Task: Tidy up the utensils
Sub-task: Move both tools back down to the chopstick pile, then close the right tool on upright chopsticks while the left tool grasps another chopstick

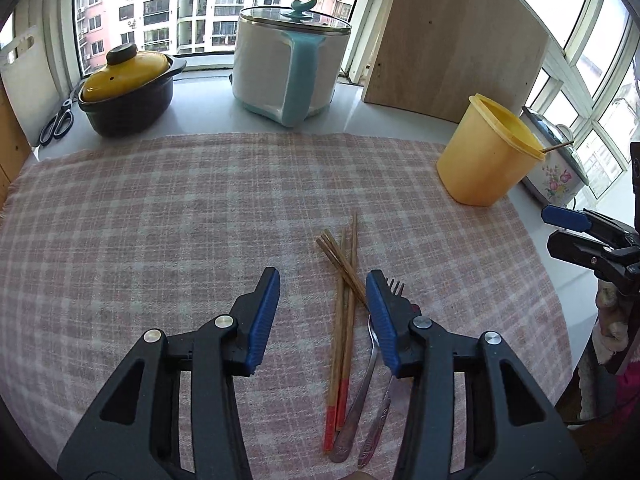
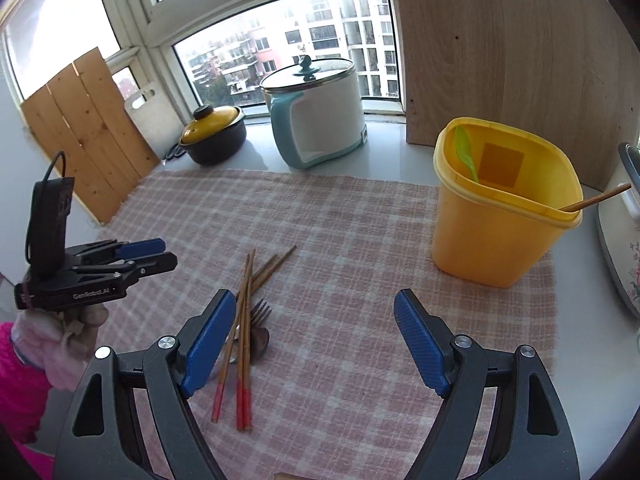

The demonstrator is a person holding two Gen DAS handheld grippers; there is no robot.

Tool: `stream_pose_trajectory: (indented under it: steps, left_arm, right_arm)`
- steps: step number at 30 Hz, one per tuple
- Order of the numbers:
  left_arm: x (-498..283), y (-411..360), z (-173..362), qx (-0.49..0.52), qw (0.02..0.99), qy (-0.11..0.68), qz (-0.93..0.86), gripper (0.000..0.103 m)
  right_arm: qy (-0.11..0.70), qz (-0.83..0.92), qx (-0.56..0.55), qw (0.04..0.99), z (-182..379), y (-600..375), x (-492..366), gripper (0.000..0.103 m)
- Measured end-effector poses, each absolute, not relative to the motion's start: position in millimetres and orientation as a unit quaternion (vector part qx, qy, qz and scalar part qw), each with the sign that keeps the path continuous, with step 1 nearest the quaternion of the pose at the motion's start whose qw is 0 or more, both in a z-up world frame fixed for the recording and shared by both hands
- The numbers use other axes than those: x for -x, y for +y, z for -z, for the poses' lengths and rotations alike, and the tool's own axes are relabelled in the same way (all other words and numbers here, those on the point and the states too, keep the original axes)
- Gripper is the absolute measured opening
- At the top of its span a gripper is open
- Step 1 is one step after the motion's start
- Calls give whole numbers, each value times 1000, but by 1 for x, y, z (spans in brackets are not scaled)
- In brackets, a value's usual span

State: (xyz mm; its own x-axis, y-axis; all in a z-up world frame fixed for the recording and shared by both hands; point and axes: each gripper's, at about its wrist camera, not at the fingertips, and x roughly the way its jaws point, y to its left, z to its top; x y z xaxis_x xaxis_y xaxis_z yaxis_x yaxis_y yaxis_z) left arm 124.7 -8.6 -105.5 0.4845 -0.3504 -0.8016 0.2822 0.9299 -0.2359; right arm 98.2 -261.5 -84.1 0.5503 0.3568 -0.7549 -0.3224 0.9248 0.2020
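Thin wooden chopsticks (image 1: 344, 300) with red ends, a metal fork (image 1: 384, 396) and a metal spoon (image 1: 358, 392), all in one loose pile on the checked cloth (image 1: 160, 220), lower centre of the left wrist view. Light, stiff and narrow; the metal handles probably smooth and slippery, the chopsticks likely to roll or cross over when pinched. Best hold probably around the middle of a chopstick pair, or on the fork handle below the tines, where the pieces lie a bit apart from each other.

Left tool (image 1: 322, 292) open, nothing between the blue pads, hanging just above the pile with its right-hand finger over the fork. Right tool (image 2: 314, 320) wide open and empty, low in the right wrist view, the pile beside its left-hand finger.

Destination, as a guess: yellow container (image 2: 500, 232) at the right of the cloth, upright, already with a green utensil (image 2: 466, 154) and one chopstick (image 2: 596, 200) leaning over its rim.

Around, on the bench (image 1: 208, 108): dark pot with yellow lid (image 1: 128, 88) and scissors (image 1: 58, 122) at upper left, white and teal cooker (image 1: 288, 68) at upper centre, wooden board (image 1: 460, 40) behind the container, flowered pot (image 1: 556, 176) at far right. Nothing between pile and container; only the crossed pieces themselves may disturb a clean single pick.
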Motion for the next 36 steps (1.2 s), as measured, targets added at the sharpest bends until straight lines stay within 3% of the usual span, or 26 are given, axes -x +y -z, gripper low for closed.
stream_pose_trajectory:
  steps: [8, 14, 20, 36]
  left_arm:
    - [-120, -8, 132, 35, 840, 505, 194, 34]
    - [-115, -10, 144, 36, 830, 518, 202, 29]
    - [-111, -10, 151, 37, 823, 527, 207, 26]
    - [-118, -12, 164, 29, 813, 540, 217, 23]
  right_arm:
    - [494, -250, -33, 832, 117, -221, -107, 43]
    - [529, -277, -43, 801, 139, -201, -112, 25]
    - [549, -288, -33, 784, 153, -184, -117, 19]
    - [584, -271, 11, 765, 183, -153, -137, 19]
